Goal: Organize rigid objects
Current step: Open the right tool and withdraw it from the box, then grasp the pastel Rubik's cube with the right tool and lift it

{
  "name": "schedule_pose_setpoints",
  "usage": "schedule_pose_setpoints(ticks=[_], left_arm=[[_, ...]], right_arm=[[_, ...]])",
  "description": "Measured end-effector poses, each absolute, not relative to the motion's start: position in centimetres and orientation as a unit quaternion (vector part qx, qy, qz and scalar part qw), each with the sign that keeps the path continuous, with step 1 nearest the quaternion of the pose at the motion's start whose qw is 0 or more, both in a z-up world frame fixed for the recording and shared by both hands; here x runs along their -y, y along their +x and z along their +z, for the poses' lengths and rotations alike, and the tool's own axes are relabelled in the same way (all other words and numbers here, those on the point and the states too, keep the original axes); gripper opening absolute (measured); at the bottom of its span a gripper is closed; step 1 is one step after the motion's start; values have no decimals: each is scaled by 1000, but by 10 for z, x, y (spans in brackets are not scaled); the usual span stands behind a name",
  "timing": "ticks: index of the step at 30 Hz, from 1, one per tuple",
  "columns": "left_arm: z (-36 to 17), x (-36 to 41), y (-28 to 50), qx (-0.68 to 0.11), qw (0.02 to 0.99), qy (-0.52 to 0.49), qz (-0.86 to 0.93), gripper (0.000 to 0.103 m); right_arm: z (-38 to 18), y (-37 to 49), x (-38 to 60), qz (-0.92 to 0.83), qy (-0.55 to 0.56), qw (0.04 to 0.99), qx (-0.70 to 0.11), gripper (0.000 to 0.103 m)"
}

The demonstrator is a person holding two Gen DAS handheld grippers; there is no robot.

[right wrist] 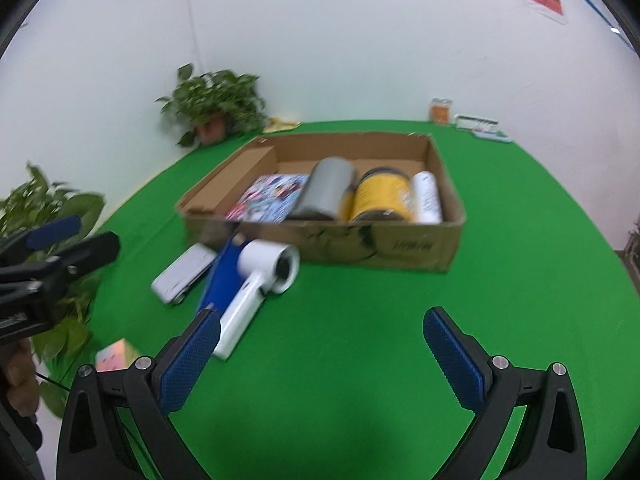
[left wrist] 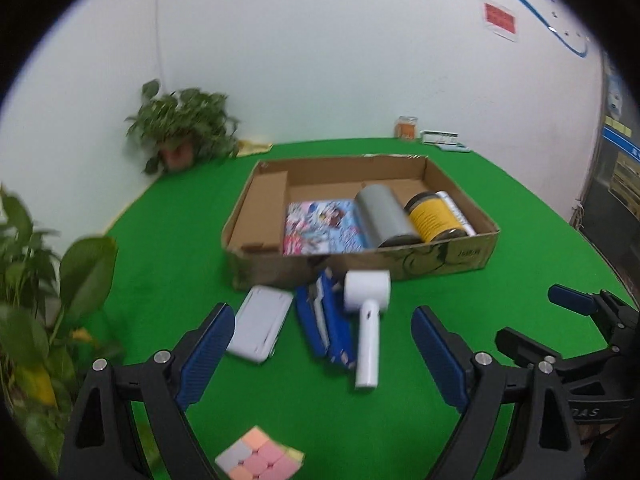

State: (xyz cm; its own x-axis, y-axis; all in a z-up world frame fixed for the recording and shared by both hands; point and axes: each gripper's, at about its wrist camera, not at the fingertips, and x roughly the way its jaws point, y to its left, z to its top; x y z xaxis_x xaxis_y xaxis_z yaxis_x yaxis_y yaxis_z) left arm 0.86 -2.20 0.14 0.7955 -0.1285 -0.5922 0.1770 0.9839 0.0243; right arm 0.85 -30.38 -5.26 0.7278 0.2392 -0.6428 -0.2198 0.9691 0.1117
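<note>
Partly done: inside the cardboard box (left wrist: 456,254) lie a booklet (left wrist: 320,226), grey cylinder (left wrist: 384,216) and yellow jar (left wrist: 434,216). Left outside, just before the box: white hair dryer (left wrist: 366,320), blue case (left wrist: 324,320), grey case (left wrist: 260,324); nearer, a cube (left wrist: 258,456). Both left tongs (left wrist: 324,360) and right tongs (right wrist: 320,360) spread wide, empty.

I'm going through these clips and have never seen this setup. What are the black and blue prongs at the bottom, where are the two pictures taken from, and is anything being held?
There is no robot. A person holds two hand grippers, each with a camera looking along its fingers. One view shows the left gripper, the other the right gripper. Both are open and empty. On the green table sits a cardboard box holding a booklet, a grey cylinder, a yellow jar and a white tube. Outside lie a white hair dryer, a blue case, a grey case and a puzzle cube.
</note>
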Motion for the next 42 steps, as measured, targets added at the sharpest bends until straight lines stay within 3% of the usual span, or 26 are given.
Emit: schedule_pose_setpoints(ticks=[12, 18, 22, 26, 36, 42], left_arm=[[-85, -96, -3, -458, 879, -111, -71, 90], [-128, -108, -1, -503, 833, -191, -126, 85], [-130, -98, 1, -504, 823, -203, -162, 81], [-127, -71, 4, -505, 813, -188, -221, 67], [-116, 66, 20, -503, 763, -80, -398, 66], [-98, 56, 27, -493, 774, -122, -379, 66]], right_arm=[[-116, -27, 221, 336, 8, 833, -441, 101], [-134, -39, 198, 357, -8, 815, -456, 98], [-134, -40, 205, 355, -7, 815, -457, 97], [-129, -44, 217, 371, -14, 811, -453, 96], [-127, -34, 288, 329, -77, 836, -433, 92], [-146, -29, 301, 340, -89, 814, -463, 57]])
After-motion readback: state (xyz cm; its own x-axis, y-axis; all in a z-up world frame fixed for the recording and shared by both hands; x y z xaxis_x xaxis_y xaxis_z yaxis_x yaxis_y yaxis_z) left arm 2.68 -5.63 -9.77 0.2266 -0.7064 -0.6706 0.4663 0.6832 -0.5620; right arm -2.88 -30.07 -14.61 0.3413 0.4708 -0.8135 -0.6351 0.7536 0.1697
